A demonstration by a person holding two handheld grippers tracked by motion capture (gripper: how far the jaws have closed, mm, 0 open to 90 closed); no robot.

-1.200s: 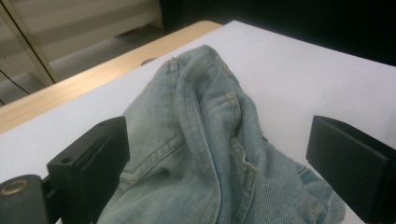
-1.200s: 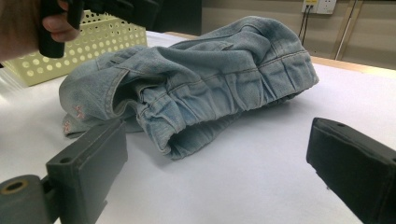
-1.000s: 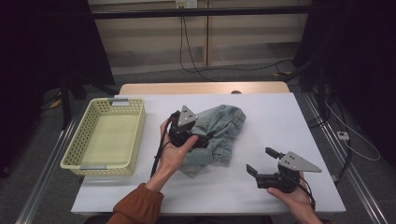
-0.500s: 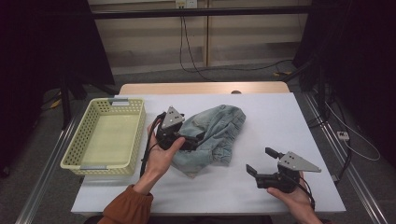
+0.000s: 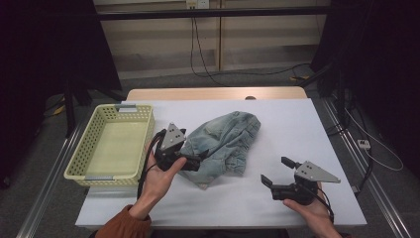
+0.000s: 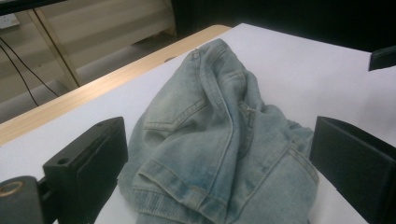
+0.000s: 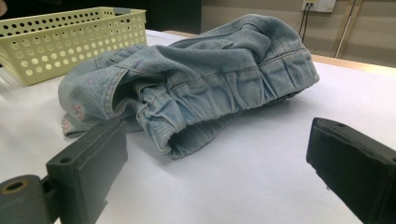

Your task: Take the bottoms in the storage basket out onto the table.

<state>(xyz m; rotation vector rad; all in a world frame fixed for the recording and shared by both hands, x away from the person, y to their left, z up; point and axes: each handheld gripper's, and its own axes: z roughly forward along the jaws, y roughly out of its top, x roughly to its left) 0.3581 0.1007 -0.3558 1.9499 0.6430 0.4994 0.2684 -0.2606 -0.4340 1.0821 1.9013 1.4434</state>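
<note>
A crumpled pair of light blue jeans (image 5: 225, 139) lies mid-table. My left gripper (image 5: 197, 161) is at its left end, held from below by a hand. Its jaws stand wide open, with the denim's folded hem (image 6: 196, 186) lying between them in the left gripper view (image 6: 219, 133). My right gripper (image 5: 275, 170) rests low at the front right, apart from the cloth, and points toward it. Its jaws are open with bare white table between them (image 7: 219, 144), and the jeans (image 7: 196, 79) lie a short way ahead.
A pale yellow perforated basket (image 5: 79, 153) with nothing in it stands at the table's left, close behind my left hand, and shows as the basket (image 7: 60, 44) far left in the right gripper view. The white table top (image 5: 307, 129) ends in a wooden strip (image 5: 213, 94) at the back.
My left gripper has drawn back to the left, toward the basket, and the jeans have shifted slightly left with it. The right gripper has stayed put.
</note>
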